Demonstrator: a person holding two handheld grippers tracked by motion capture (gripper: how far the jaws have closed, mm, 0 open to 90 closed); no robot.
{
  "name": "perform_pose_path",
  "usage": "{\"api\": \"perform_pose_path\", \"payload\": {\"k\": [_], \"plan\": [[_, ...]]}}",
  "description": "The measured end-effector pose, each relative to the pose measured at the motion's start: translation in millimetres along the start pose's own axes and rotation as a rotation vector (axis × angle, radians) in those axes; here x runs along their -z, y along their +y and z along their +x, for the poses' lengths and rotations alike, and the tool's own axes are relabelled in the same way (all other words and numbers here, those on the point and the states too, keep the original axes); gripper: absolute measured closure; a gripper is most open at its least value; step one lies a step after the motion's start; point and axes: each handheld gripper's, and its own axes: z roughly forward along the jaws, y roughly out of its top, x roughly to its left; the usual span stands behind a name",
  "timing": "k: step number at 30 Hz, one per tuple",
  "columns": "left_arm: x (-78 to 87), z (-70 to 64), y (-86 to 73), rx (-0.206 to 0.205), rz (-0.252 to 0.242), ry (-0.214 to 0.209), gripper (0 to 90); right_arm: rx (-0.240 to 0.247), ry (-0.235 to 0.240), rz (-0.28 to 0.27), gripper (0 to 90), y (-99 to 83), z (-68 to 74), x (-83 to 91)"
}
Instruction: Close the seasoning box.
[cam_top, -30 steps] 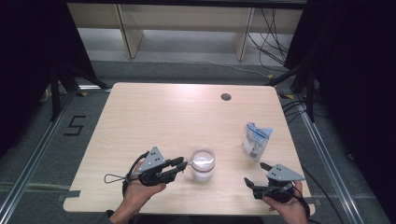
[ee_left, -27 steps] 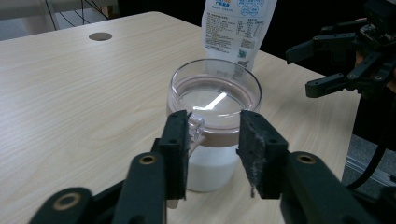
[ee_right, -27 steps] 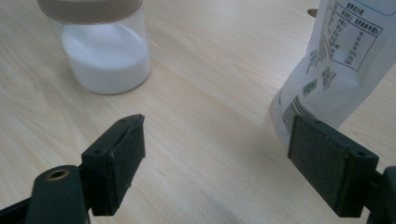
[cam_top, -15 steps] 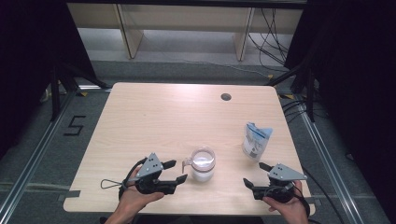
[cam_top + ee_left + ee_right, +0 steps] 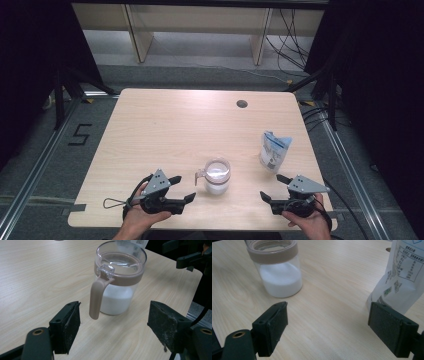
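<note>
left gripper (image 5: 182,187) spread, empty | jar (image 5: 217,176) just ahead, handle (image 5: 97,296) facing it, nearer than right gripper (image 5: 272,187) | right spread, pouch (image 5: 273,151) beyond | counter (image 5: 165,130)

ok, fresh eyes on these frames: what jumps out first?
The clear plastic jar with a tan lid band and handle, part full of white powder, near the front edge of the light wooden table. To its right stands a white printed pouch. The left gripper and right gripper flank the jar, both open.

Pouch (image 5: 402,277) top beyond frame edge
</note>
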Motion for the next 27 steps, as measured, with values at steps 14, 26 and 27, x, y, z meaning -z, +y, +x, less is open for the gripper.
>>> {"api": "perform_pose_path", "payload": {"k": [14, 26, 27], "plan": [[1.9, 1.8, -23.4, 0.023, 0.05, 0.012, 22.9, -0.07, 0.04, -0.016, 15.9, -3.9, 0.5, 6.0], [3.0, -6.7, -36.0, 0.03, 0.058, 0.01, 22.1, -0.069, 0.047, 0.025, 15.4, -9.5, 5.3, 8.9], [2.9, -6.9, -36.4, 0.029, 0.063, 0.009, 21.7, -0.073, 0.048, 0.03, 15.5, -10.3, 5.6, 8.5]]}}
